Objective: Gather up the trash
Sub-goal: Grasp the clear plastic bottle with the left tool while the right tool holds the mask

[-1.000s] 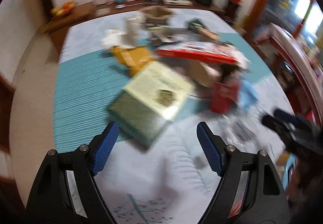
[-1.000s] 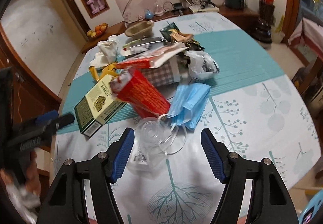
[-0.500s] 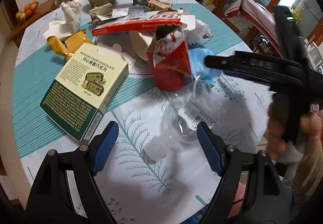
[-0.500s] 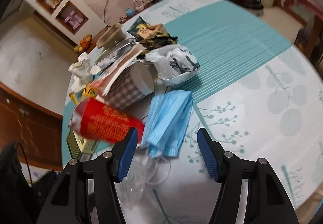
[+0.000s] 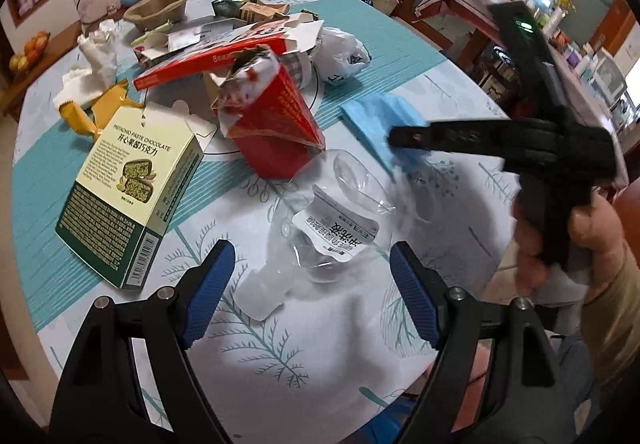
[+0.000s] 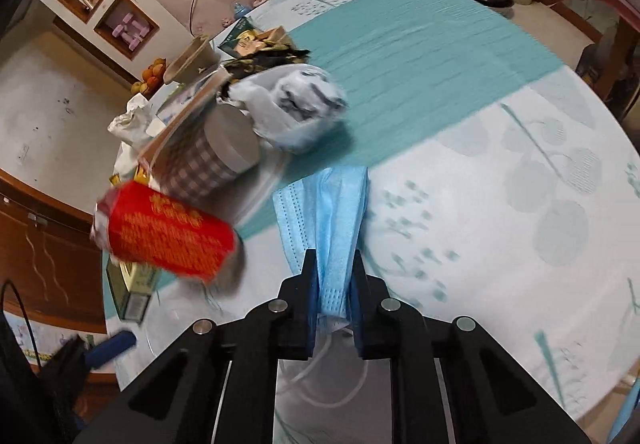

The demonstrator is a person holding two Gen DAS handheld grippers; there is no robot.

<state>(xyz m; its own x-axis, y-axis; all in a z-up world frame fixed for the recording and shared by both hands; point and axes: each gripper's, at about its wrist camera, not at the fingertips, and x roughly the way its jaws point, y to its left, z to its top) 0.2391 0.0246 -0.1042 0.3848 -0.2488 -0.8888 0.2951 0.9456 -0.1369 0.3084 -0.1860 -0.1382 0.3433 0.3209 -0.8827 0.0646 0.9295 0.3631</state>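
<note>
Blue mask (image 6: pixel 328 228) sits clamped in the right tool (image 6: pixel 334 284); left tool (image 5: pixel 310 296) gapes over clear packaging (image 5: pixel 320 232).

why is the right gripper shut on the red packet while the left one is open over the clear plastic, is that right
Not quite: the right gripper is shut on the blue face mask, not the red packet, as the right wrist view shows. The left gripper is indeed open over the clear plastic.
</note>
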